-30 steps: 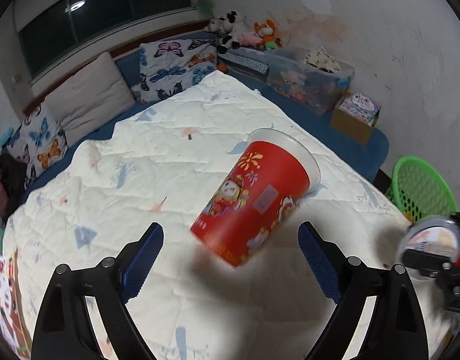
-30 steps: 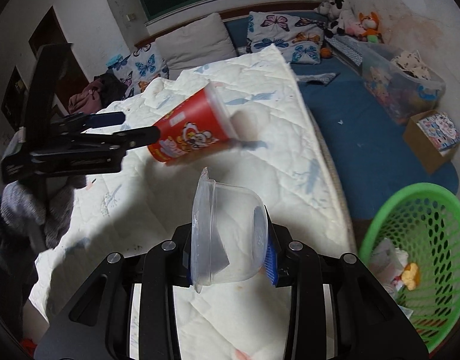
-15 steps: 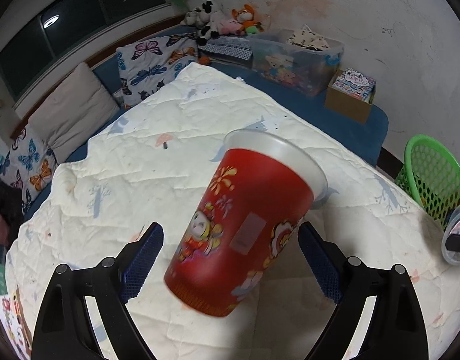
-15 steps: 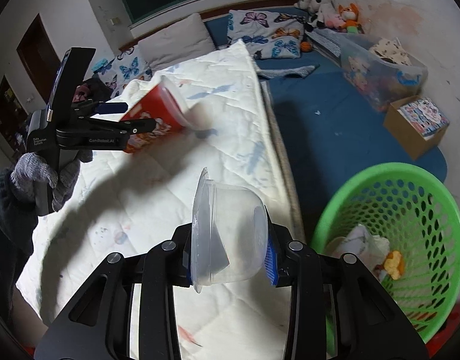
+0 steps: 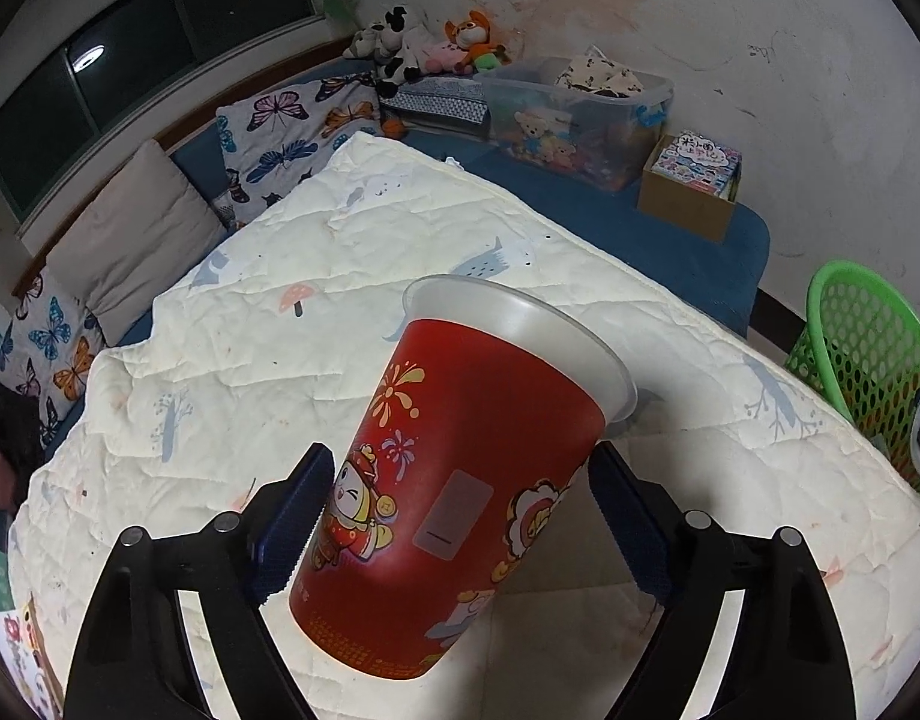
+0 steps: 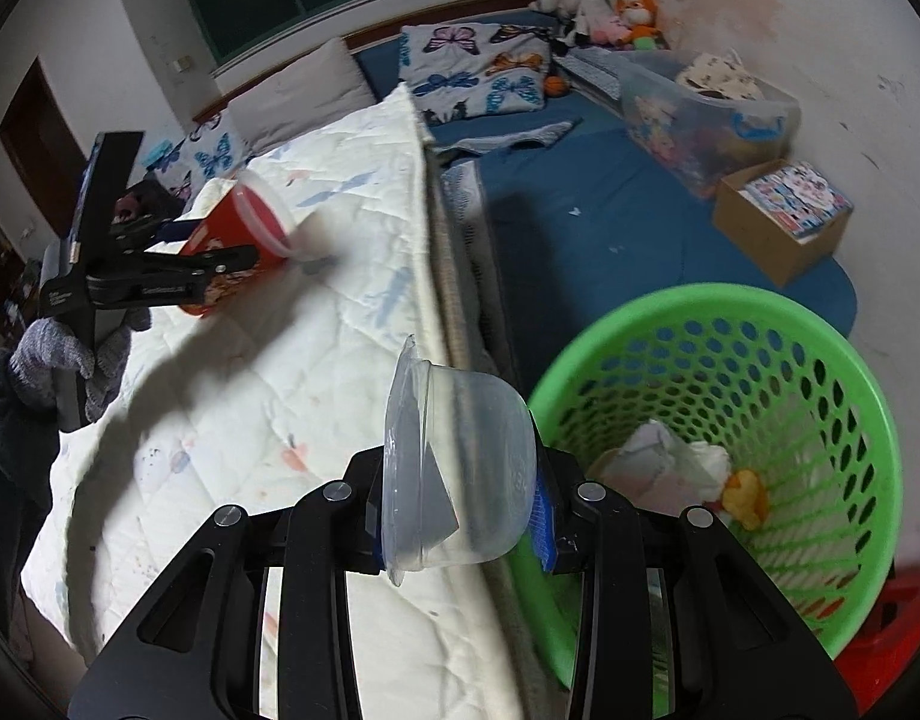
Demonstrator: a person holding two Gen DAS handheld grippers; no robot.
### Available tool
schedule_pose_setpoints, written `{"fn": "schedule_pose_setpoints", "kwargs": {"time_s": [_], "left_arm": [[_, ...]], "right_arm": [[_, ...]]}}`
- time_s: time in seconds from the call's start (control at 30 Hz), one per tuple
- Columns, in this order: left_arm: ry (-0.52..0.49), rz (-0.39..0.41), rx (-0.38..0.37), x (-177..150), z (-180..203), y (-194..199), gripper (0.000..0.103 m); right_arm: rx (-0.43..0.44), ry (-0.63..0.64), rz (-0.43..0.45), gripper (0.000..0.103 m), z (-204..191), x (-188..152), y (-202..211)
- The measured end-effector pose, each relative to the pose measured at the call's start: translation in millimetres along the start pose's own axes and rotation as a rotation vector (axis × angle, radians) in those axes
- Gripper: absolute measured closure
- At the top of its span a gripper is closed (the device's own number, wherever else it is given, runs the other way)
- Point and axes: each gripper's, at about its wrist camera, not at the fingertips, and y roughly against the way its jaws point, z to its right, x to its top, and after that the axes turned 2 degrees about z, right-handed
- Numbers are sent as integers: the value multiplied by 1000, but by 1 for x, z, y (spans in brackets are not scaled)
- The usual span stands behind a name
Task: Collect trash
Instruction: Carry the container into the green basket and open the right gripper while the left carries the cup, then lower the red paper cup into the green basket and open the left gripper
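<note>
- The bed (image 5: 351, 276) carries a cream quilt (image 6: 315, 360) across most of its top; apart from the one cup, no loose rubbish shows on the part of the quilt in view.
- The green basket (image 6: 820, 348) stands on the floor just off the bed's near right corner; it already holds crumpled white paper (image 6: 664, 456) and a small yellow scrap (image 6: 742, 495), so some of the collecting looks done.
- The red cup (image 5: 460, 480), printed with cartoon figures, lies tilted on the quilt near the bed's near edge, rim pointing toward the far right; the left hand-held gripper (image 5: 460, 534) straddles it, jaws closing around the body, the left pad right at the wall, the right pad's contact hidden; the cup is not yet lifted, by my reading.
- The clear plastic tub (image 6: 453, 474) is clamped sideways in the right hand-held gripper (image 6: 460, 510), held over the bed's right edge beside the basket; dropping it in appears the next step, then the cup.
</note>
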Motion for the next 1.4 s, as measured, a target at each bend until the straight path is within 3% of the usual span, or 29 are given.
{"fn": "schedule_pose_setpoints", "kwargs": {"time_s": [0.2, 0.47, 0.67, 1.03, 1.13, 1.4], "left_arm": [[9, 12, 4, -1, 4, 11, 33], [20, 27, 10, -1, 13, 27, 35], [52, 43, -30, 2, 23, 43, 35], [26, 86, -130, 12, 71, 70, 36], [5, 97, -161, 19, 91, 75, 36], [-50, 106, -235, 38, 147, 78, 36]], "right_arm": [[-51, -57, 7, 68, 30, -10, 12], [-130, -114, 7, 68, 71, -24, 22], [-195, -143, -14, 68, 99, -36, 17], [-274, -217, -31, 66, 144, -52, 15], [-263, -228, -27, 58, 150, -52, 16], [-249, -230, 17, 54, 152, -54, 38]]}}
